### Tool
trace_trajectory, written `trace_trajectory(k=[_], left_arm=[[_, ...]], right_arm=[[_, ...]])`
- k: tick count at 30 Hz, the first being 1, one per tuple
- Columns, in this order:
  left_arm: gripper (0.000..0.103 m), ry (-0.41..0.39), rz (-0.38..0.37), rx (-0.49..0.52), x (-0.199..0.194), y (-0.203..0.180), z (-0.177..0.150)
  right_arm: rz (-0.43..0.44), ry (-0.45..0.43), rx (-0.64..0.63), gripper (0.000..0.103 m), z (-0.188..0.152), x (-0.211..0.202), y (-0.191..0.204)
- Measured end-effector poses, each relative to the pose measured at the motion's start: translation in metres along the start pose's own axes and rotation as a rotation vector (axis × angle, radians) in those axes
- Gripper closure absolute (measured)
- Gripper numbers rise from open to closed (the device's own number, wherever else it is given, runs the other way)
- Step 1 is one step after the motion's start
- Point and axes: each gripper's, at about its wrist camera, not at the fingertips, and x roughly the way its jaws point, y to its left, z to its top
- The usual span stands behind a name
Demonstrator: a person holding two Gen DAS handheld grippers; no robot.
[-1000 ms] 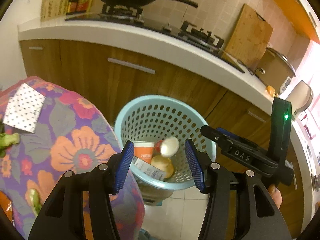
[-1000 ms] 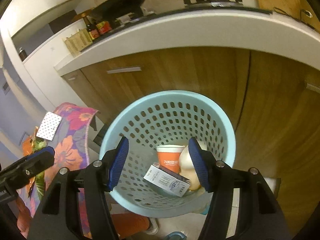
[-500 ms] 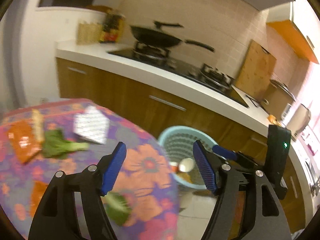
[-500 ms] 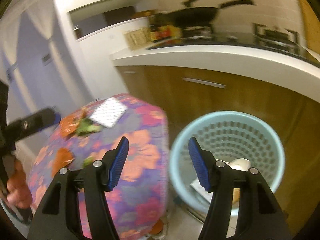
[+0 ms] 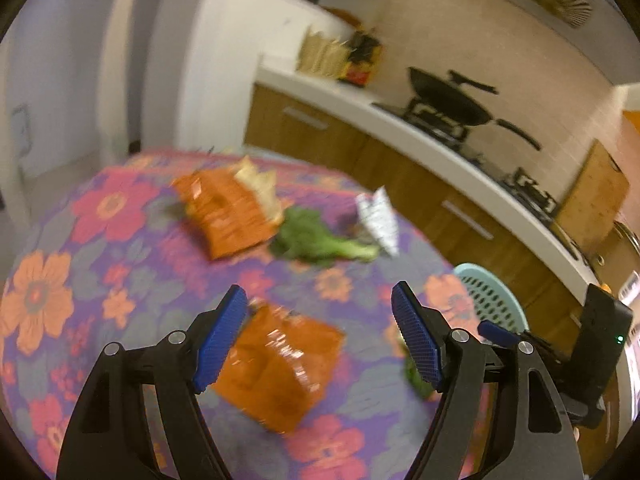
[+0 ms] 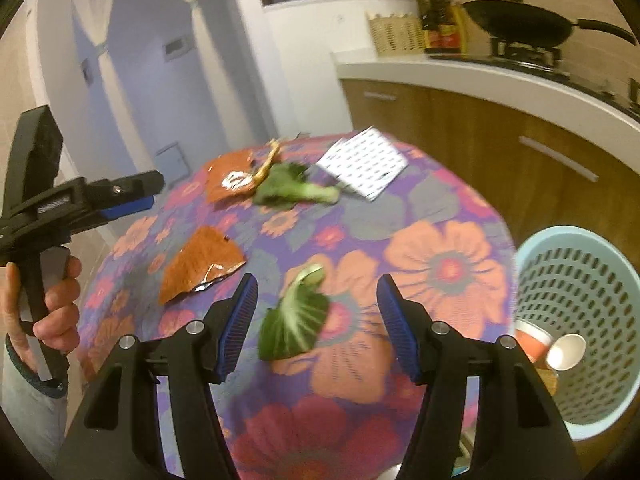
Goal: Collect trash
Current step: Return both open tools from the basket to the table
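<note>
A round table [image 6: 448, 216] covered in a purple cloth with large orange and pink flowers fills the middle of both wrist views, with wooden kitchen cabinets and a white worktop running behind it at the upper right. At the right edge of the right wrist view stands a pale blue perforated basket [image 6: 576, 264], beside the table, with an orange cup and a white cup lying in its bottom. The left claw [image 5: 320, 336] hangs open over the table, its jaws having just been widening, with nothing pressed between the blue pads; an orange snack wrapper [image 5: 280, 364] lies on the cloth beneath it. The right claw [image 6: 316, 320] is also open and empty, above a dark green leaf [image 6: 294, 328] lying flat on the cloth. Farther back, toward the upper middle of the frame, lie a second orange wrapper [image 6: 228, 178], a stalk of greens [image 6: 296, 192] and a dotted white paper [image 6: 364, 168], close together.
</note>
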Motion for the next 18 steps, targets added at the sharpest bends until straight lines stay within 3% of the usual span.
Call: trace_trajectory(k=[6,18], left_arm=[[0.03,0.045,0.058,-0.009,0.021,0.018,-0.017],[0.03,0.115,0.12,0.06,0.046,0.01,-0.036]], right_arm=[[-0.022,0.027,-0.048,0.045,-0.005,0.023,0.013],[-0.081,0.066,-0.121,0.045,-0.014,0.044,0.022]])
